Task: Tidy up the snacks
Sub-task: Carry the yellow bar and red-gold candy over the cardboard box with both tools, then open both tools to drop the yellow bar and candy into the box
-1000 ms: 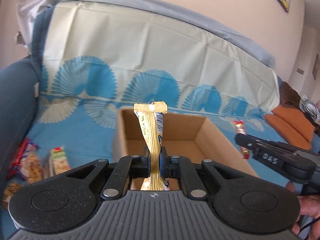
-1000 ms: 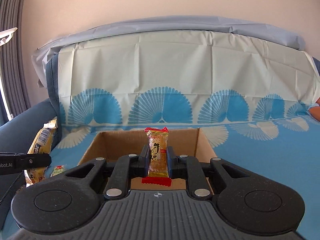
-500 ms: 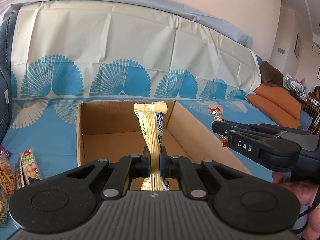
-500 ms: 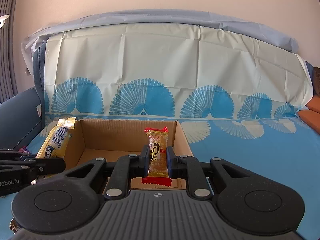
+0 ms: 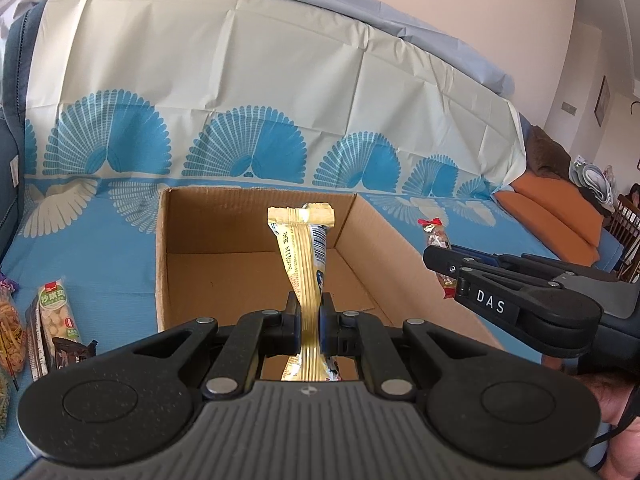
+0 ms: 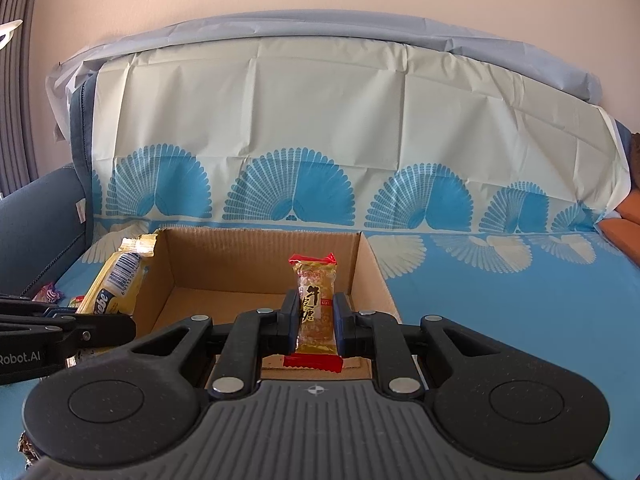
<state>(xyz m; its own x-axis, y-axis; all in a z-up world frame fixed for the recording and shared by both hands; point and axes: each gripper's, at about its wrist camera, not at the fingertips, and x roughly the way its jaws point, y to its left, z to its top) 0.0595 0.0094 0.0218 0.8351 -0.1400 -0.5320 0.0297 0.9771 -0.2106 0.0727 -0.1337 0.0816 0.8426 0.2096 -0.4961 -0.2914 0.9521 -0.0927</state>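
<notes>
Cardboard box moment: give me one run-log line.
left gripper: shut on yellow wafer pack | right gripper: shut on red-ended candy | cardboard box: open, both snacks held over it

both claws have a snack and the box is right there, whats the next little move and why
Probably ease the left claw forward and open it: it is shut on the yellow packet, which already stands over the empty cardboard box. The right claw with its red-ended candy can follow.

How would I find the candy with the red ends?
Look at the open cardboard box on the blue sofa cover. Just before it, the right gripper pinches a clear candy upright. Unlike the yellow packet on its left, it has red ends and black characters.
</notes>
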